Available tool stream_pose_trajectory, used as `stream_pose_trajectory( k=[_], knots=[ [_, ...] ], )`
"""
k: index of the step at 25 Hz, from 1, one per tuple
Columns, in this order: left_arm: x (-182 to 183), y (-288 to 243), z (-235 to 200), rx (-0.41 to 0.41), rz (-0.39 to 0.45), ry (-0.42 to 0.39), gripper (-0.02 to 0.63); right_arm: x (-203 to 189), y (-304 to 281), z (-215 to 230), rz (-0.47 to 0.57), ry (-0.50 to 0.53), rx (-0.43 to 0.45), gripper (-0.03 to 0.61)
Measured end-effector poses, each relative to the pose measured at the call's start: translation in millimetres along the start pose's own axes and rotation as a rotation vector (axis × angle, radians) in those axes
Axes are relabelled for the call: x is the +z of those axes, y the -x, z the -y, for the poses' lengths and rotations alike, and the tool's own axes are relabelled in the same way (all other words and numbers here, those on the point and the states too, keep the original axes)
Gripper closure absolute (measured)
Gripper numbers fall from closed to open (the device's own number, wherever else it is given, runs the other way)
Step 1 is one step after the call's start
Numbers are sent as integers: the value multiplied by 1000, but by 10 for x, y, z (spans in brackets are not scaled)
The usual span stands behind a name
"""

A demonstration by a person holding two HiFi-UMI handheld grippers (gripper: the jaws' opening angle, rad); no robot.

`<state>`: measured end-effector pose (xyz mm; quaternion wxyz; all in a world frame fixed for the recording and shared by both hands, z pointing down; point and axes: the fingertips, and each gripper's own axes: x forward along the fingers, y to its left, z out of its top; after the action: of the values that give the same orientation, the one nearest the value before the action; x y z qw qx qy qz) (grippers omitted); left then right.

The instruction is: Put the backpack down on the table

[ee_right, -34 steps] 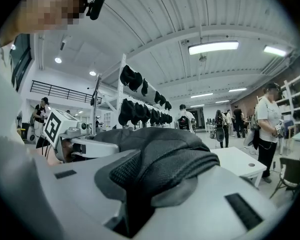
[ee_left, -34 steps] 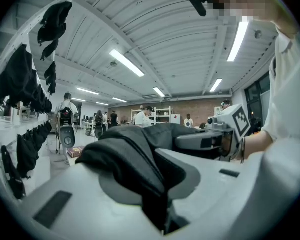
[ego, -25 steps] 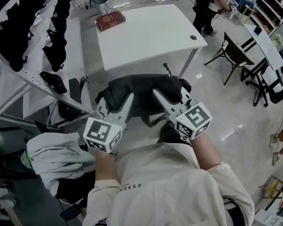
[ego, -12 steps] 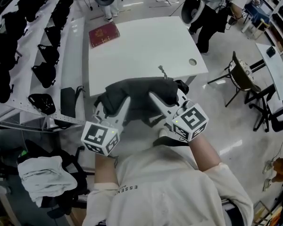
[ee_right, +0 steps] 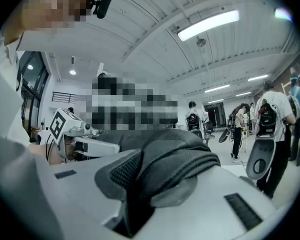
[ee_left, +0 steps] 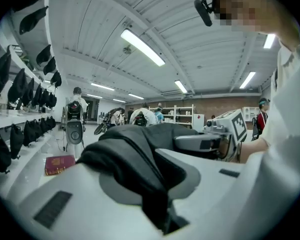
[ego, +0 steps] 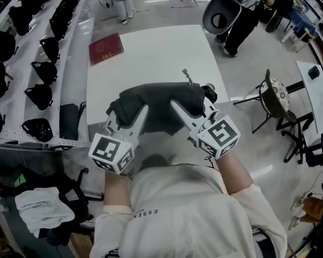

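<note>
A dark grey backpack (ego: 160,105) hangs between my two grippers, over the near part of the white table (ego: 151,52). My left gripper (ego: 142,113) is shut on a fold of its fabric at the left side; in the left gripper view that fold (ee_left: 135,159) fills the gap between the jaws. My right gripper (ego: 175,106) is shut on the backpack's right side, and the right gripper view shows a padded mesh strap (ee_right: 175,166) pinched between its jaws. Whether the backpack's underside touches the tabletop I cannot tell.
A red book (ego: 105,48) lies at the table's far left corner. A white rack with several black bags (ego: 40,63) runs along the left. A round chair (ego: 220,12) and a standing person are beyond the table, a stool (ego: 273,89) to the right.
Both grippers have carried the backpack forward from over the floor in front of the table to above its near part. The grips have not changed.
</note>
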<state>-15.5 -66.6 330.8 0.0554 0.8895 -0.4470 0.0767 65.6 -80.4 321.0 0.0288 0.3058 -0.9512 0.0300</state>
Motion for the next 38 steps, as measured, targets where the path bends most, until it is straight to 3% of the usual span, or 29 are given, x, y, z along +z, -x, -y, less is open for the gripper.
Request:
stream_pose_trajectory(
  k=[7,22,38],
  knots=[
    [178,-496,-315,20,-1,-40,540,97,-337,545,1,6,-8,491],
    [552,-1621,-1765,-12,70,-53,540,405,-1750,1718,12,102,-12,486],
    [554,-2605,-2941,-2,136,-104,540,305,-2922,2716,56,173,-21,483]
  ],
)
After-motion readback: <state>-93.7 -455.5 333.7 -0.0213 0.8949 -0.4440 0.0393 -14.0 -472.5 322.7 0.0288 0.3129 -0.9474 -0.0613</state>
